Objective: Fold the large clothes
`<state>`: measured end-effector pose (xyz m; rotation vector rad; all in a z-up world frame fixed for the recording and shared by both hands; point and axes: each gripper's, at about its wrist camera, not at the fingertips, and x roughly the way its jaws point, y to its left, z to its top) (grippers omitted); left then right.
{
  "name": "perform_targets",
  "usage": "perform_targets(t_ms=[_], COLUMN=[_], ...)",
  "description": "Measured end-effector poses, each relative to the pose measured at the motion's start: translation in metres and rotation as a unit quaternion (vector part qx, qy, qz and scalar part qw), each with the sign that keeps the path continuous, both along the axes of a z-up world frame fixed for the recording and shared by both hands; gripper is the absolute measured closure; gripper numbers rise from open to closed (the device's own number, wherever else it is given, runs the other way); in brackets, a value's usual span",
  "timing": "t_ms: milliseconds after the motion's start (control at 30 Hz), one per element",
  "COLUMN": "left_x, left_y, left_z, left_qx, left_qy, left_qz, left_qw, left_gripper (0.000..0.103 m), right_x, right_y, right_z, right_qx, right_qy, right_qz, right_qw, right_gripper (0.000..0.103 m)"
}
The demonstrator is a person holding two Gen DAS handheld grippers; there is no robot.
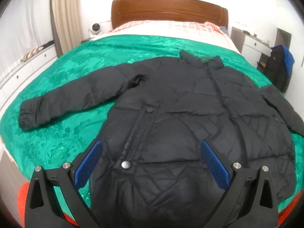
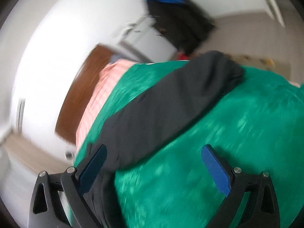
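One black quilted puffer jacket lies flat, front up, on plush green blanket over the bed, sleeves spread left and right. Left tongs wide open above its near hem, empty. Right tongs wide open, empty, over one sleeve; view blurred.

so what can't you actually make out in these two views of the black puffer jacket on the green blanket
- Black quilted puffer jacket: its hem, in the left wrist view, is cut off by the bottom edge behind the left gripper.
- Its right sleeve: the left wrist view's edge crops it; motion blur smears it in the right wrist view.
- Dark clothing with blue trim: too blurred to identify.
- Right gripper: open, contact with the sleeve unclear.
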<state>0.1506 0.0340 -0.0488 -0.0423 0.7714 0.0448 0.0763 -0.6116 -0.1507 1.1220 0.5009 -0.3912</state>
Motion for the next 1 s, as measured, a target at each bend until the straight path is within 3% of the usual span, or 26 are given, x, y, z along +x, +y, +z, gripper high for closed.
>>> perform_targets(t_ms=[200,267,300,333,400,500,600,700,800,833,900,933,1000], left_x=[0.003,0.003,0.003,0.002,-0.001,-0.005,-0.008,-0.013,-0.019,-0.021,-0.024,-0.025,-0.029], left_y=[0.016,0.019,0.020,0.021,0.024,0.027,0.029,0.035,0.045,0.048,0.049,0.049,0.049], left_z=[-0.007,-0.009,-0.009,-0.009,-0.009,-0.013,-0.016,-0.013,-0.010,-0.009,-0.011,-0.012,-0.014], left_qx=[-0.010,-0.012,-0.013,-0.015,-0.019,-0.026,-0.037,-0.049,-0.070,-0.075,-0.078,-0.076,-0.069], left_qy=[0.013,0.013,0.013,0.012,0.007,0.006,0.010,0.005,0.001,-0.001,0.005,0.008,0.011], left_qz=[0.022,0.027,0.028,0.029,0.029,0.026,0.020,0.026,0.040,0.042,0.044,0.043,0.042], left_qw=[0.9996,0.9995,0.9994,0.9994,0.9994,0.9993,0.9991,0.9985,0.9968,0.9963,0.9960,0.9961,0.9967], left_gripper=[0.000,0.000,0.000,0.000,0.000,0.000,0.000,0.000,0.000,0.000,0.000,0.000,0.000], right_x=[0.021,0.031,0.036,0.041,0.055,0.098,0.151,0.212,0.272,0.287,0.318,0.322,0.317], right_y=[-0.078,-0.086,-0.086,-0.085,-0.068,-0.013,0.069,0.172,0.282,0.311,0.379,0.400,0.455], right_z=[-0.041,-0.035,-0.028,-0.016,0.031,0.119,0.198,0.248,0.256,0.248,0.212,0.196,0.154], right_qx=[0.122,0.103,0.079,0.043,-0.057,-0.194,-0.290,-0.346,-0.378,-0.373,-0.317,-0.296,-0.257], right_qy=[-0.006,0.017,0.035,0.063,0.081,0.050,-0.004,-0.052,-0.072,-0.071,-0.058,-0.055,-0.035], right_qz=[-0.089,-0.098,-0.091,-0.086,-0.059,0.013,0.095,0.189,0.263,0.286,0.359,0.379,0.434], right_qw=[0.989,0.990,0.992,0.993,0.993,0.980,0.952,0.918,0.885,0.879,0.876,0.875,0.863], right_gripper=[0.010,0.036,0.072,0.088,0.088,0.088,0.088,0.088,0.084,0.058,0.009,0.010,0.011])
